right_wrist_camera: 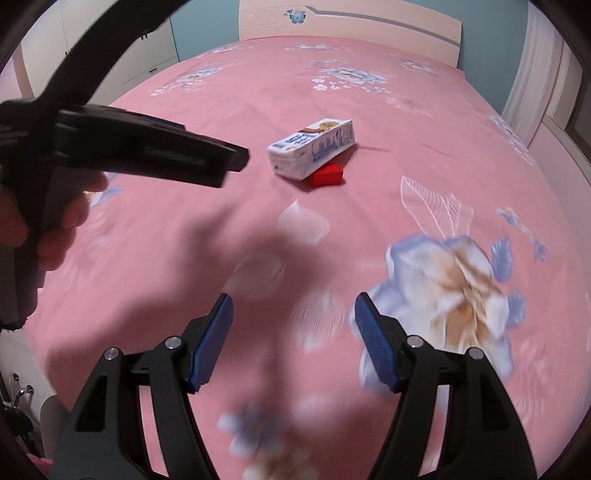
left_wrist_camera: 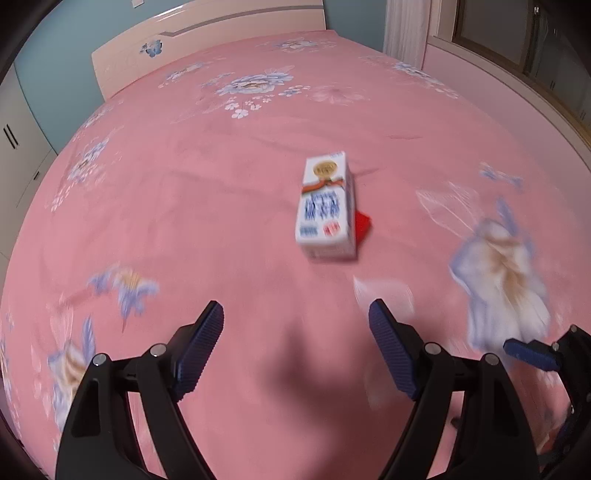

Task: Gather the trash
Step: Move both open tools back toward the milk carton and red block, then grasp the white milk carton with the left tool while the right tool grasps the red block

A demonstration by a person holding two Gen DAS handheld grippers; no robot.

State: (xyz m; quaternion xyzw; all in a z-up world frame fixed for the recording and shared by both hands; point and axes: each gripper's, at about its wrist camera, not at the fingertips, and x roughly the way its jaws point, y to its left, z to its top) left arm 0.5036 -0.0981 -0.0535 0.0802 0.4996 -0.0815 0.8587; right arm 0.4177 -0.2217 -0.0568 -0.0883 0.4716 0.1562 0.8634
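A white milk carton (left_wrist_camera: 325, 205) with blue print lies flat on the pink floral bed sheet (left_wrist_camera: 184, 192), resting partly on a small red packet (left_wrist_camera: 364, 225). My left gripper (left_wrist_camera: 295, 314) hovers short of the carton, open and empty. In the right wrist view the carton (right_wrist_camera: 312, 147) and red packet (right_wrist_camera: 327, 175) lie farther ahead. My right gripper (right_wrist_camera: 293, 306) is open above the sheet (right_wrist_camera: 166, 122) with nothing between its fingers. The left gripper (right_wrist_camera: 232, 162) reaches in from the left, held by a hand (right_wrist_camera: 55, 229). A blue finger (left_wrist_camera: 532, 354) of the right gripper shows at lower right.
The bed ends at a pale headboard (right_wrist_camera: 351, 26) with a blue butterfly. White wardrobe doors (left_wrist_camera: 14, 140) stand to the left. A curtain (left_wrist_camera: 404, 29) and a window (left_wrist_camera: 517, 40) are on the right. Both views are motion-blurred.
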